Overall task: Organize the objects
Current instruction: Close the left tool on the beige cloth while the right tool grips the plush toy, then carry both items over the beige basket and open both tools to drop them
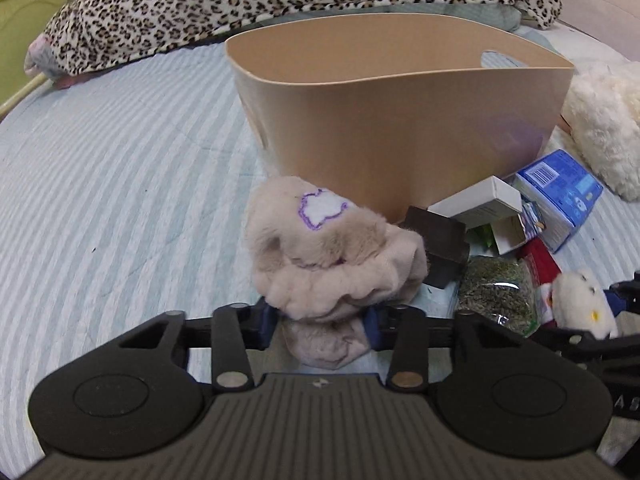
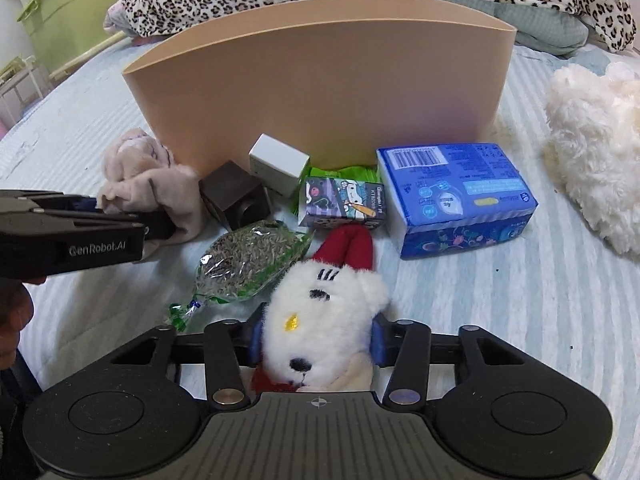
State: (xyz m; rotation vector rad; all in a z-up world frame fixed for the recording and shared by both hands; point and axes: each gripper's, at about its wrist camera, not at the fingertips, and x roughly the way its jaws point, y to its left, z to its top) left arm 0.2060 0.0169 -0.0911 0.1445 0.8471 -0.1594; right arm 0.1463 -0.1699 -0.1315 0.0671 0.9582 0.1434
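A pale pink plush cloth (image 1: 332, 248) with a purple-edged white patch lies on the striped bedspread, in front of a beige basket (image 1: 400, 128). My left gripper (image 1: 320, 324) has both blue pads pressed into its lower folds. The right wrist view shows that gripper (image 2: 160, 224) coming in from the left onto the same cloth (image 2: 148, 176). A white plush toy (image 2: 328, 312) with a red hat sits between the pads of my right gripper (image 2: 317, 336), which squeeze its head. The toy (image 1: 584, 304) also appears at the right edge of the left wrist view.
Before the basket (image 2: 320, 80) lie a bag of dried herbs (image 2: 248, 260), a dark cube (image 2: 236, 196), a white box (image 2: 280, 164), a small cartoon box (image 2: 344, 200) and a blue pack (image 2: 460, 192). A white fluffy item (image 2: 592, 152) lies right. A leopard blanket (image 1: 280, 0) is heaped behind.
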